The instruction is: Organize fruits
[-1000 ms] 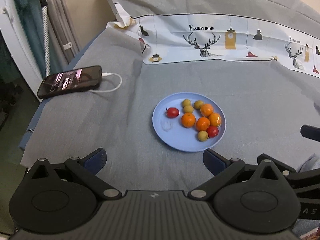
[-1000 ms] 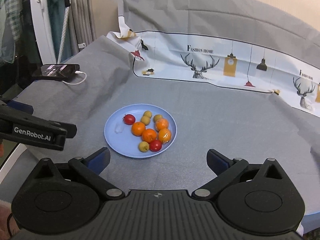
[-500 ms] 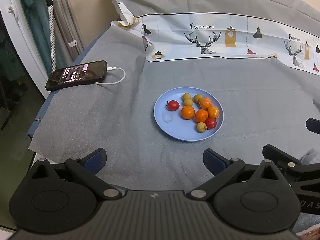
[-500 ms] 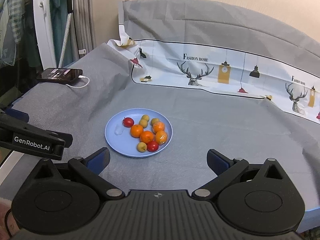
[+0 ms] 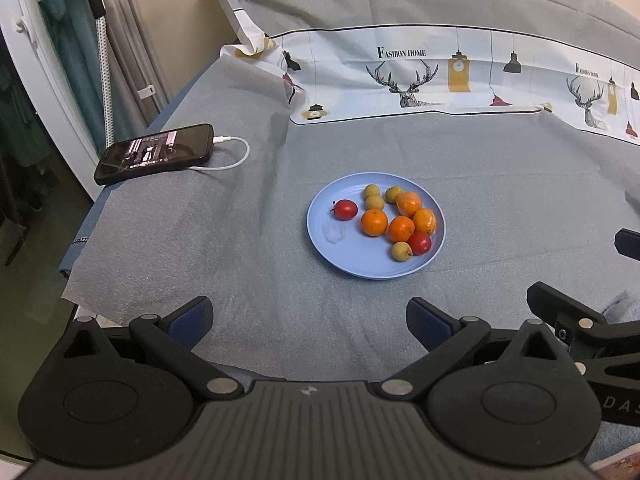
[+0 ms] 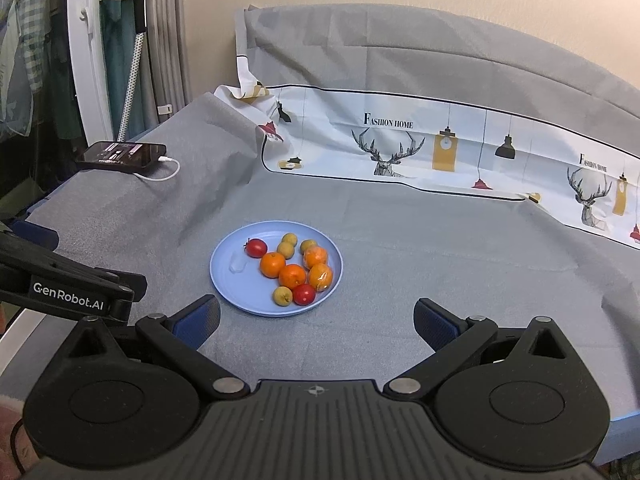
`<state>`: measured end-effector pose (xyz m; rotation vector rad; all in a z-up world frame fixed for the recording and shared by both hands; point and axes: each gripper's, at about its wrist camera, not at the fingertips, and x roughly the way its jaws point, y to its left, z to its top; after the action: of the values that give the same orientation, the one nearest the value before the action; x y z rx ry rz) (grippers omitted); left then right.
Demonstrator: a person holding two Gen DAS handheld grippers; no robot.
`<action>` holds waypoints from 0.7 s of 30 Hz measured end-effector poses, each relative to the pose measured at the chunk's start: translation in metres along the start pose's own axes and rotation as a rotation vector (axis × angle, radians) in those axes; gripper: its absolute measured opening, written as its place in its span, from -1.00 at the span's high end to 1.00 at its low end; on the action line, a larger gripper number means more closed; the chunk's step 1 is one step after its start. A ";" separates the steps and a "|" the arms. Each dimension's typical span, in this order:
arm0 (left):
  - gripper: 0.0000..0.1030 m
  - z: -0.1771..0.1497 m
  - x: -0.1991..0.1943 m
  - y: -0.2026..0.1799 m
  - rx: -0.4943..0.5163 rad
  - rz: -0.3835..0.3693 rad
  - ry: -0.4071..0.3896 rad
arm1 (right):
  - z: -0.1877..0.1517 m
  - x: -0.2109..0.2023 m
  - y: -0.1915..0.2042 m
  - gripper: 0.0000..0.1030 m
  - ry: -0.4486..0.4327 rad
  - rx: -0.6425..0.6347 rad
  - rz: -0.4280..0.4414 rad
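A blue plate [image 5: 340, 256] [image 6: 236, 292] sits on the grey cloth and holds several oranges [image 5: 374, 222] [image 6: 273, 264], two small red fruits [image 5: 345, 209] [image 6: 256, 247] and several small yellow-green fruits [image 5: 374, 202] [image 6: 286, 249]. My left gripper [image 5: 310, 320] is open and empty, above the cloth short of the plate. My right gripper [image 6: 316, 320] is open and empty, near the plate's front edge. The left gripper's body [image 6: 68, 284] shows at the left of the right wrist view.
A black phone [image 5: 156, 152] [image 6: 120, 155] with a white charging cable [image 5: 232, 156] lies at the far left of the table. A printed white cloth [image 5: 440, 76] [image 6: 420, 148] runs along the back. The table's left edge drops off beside the phone.
Both grippers have drawn back and up from the plate, so it looks smaller and farther away. The fruits and the phone have not moved.
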<state>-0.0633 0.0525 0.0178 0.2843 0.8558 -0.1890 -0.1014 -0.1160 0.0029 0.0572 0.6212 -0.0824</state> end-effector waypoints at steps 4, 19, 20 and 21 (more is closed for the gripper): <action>-0.99 0.001 0.000 -0.001 0.006 0.007 0.002 | 0.000 0.000 0.000 -0.98 0.001 0.000 -0.001; -0.99 0.000 0.006 -0.003 0.021 0.019 0.026 | -0.001 0.003 0.000 -0.98 0.016 -0.005 -0.001; -0.99 0.000 0.007 -0.003 0.023 0.021 0.027 | -0.001 0.004 0.000 -0.98 0.017 -0.005 -0.001; -0.99 0.000 0.007 -0.003 0.024 0.023 0.027 | -0.001 0.004 0.000 -0.98 0.017 -0.006 -0.001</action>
<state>-0.0598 0.0494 0.0120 0.3200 0.8767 -0.1745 -0.0982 -0.1160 -0.0002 0.0520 0.6389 -0.0807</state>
